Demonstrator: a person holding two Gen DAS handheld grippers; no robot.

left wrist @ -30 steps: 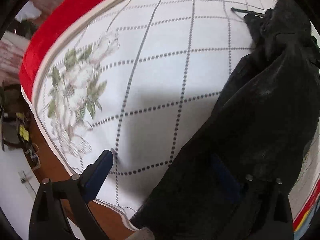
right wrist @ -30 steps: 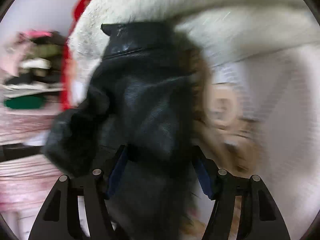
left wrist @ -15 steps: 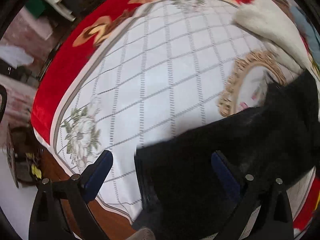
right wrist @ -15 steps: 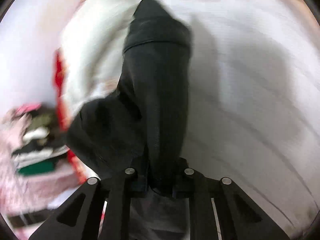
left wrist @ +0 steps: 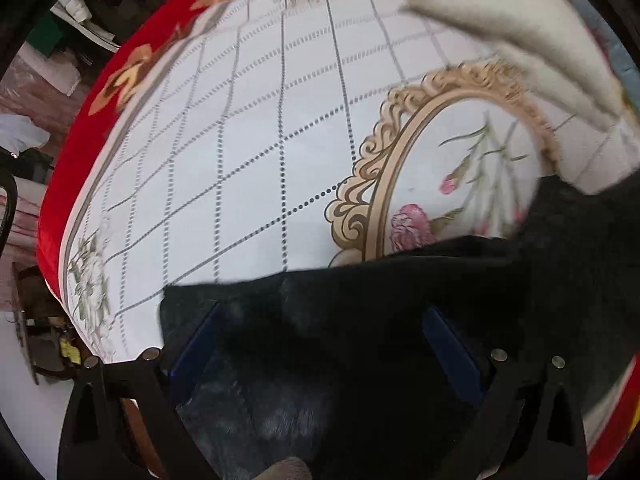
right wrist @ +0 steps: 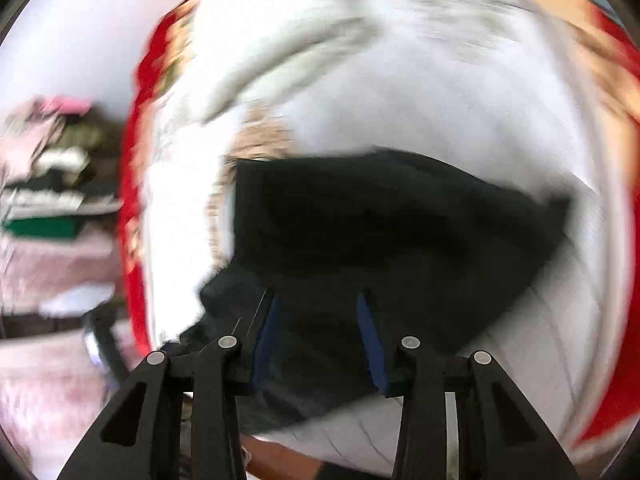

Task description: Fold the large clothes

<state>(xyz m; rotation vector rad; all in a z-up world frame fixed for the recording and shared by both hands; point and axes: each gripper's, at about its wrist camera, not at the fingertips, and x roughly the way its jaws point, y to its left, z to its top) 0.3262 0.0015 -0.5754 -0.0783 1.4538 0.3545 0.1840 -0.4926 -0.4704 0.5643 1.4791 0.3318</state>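
The left gripper [left wrist: 320, 344] stands wide, its blue pads apart, and the black garment [left wrist: 400, 320] lies between and under them; nothing is pinched. The right gripper [right wrist: 320, 320] is narrower, but a gap shows between its pads, with black cloth in that gap. This view is blurred, so I cannot tell if it really holds the cloth.

The garment lies on the bed cover [left wrist: 260, 160] near its front edge, in a flat, roughly folded shape with one straight side and one corner that points toward the left edge of the cover. A white fluffy garment [left wrist: 500, 40] lies well apart, toward the far right corner.

I judge that a first fold is made and the garment is laid down. What is left seems to be one more fold and some smoothing.
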